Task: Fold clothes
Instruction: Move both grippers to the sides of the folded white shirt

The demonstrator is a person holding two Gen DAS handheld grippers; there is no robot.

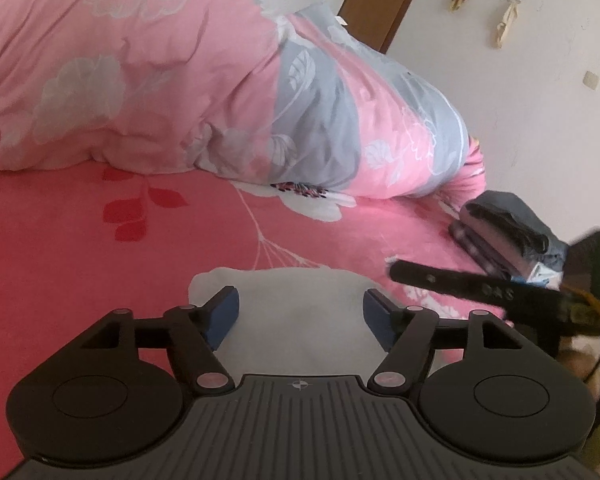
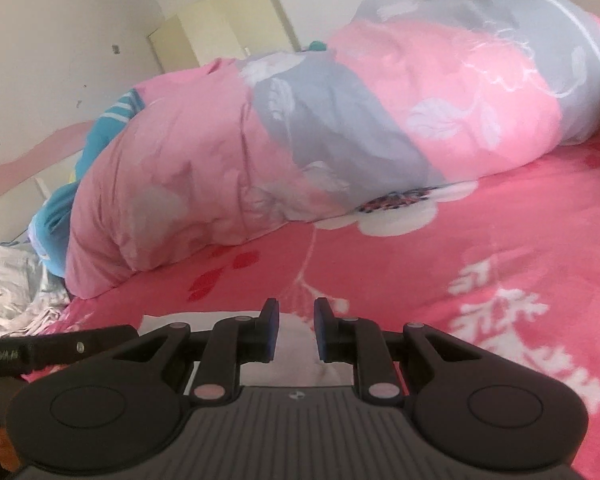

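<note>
A pale white garment lies on the red flowered bedsheet, right in front of my left gripper. That gripper is open, its blue pads wide apart on either side of the cloth and not pressing it. In the right wrist view my right gripper has its jaws close together, with the same white garment bunched in the narrow gap. One right finger reaches over the garment's right edge. A left finger shows at its left edge.
A bulky pink and grey flowered quilt lies across the far side of the bed. A folded stack of dark grey clothes sits at the right edge. Crumpled pale laundry and a teal cloth lie at the left. A cream wardrobe stands behind.
</note>
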